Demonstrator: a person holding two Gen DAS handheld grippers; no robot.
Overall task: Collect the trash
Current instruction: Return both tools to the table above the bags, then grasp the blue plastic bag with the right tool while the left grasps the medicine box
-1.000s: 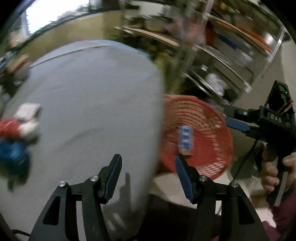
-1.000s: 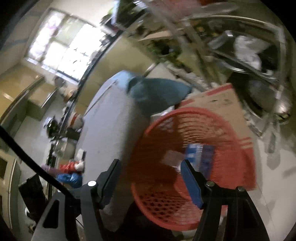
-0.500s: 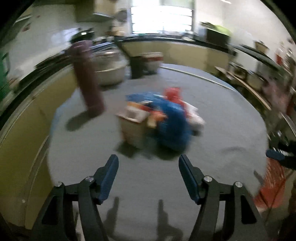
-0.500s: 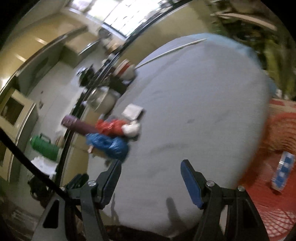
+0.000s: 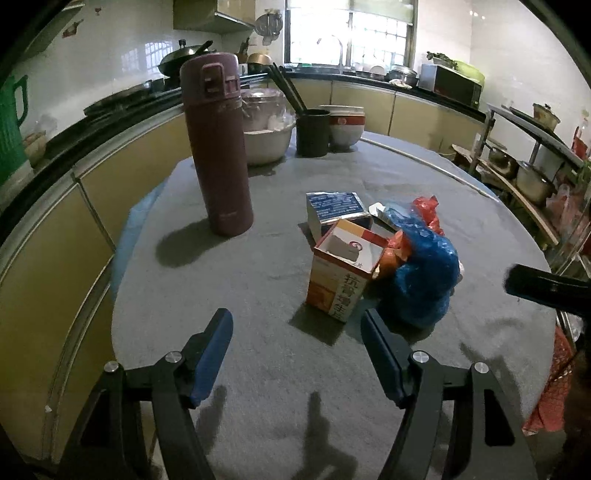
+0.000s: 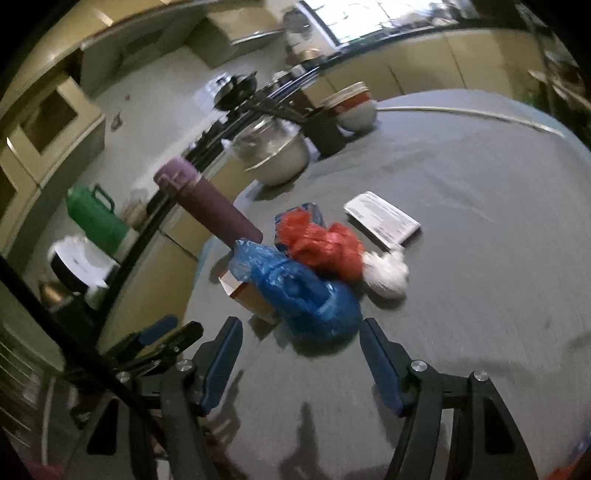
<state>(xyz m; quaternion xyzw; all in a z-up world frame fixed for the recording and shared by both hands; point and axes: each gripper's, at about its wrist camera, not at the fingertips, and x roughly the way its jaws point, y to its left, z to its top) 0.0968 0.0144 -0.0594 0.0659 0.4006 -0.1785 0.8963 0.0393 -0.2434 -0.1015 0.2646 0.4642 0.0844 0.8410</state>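
While both grippers, left and right, are held apart and empty, the left's jaws having just been opening, a trash pile is left uncollected on the table.

My left camera looks forward and down along its tool across the grey tabletop, facing the window and the far counter. The trash pile sits near, just ahead and right of centre: box, blue bag. My right camera looks down along its tool from the other side of the pile, rolled so the room tilts, with the blue bag close ahead. Both views share the pile, the flask, the bowl and the tabletop. The left tool shows at the right view's lower left.
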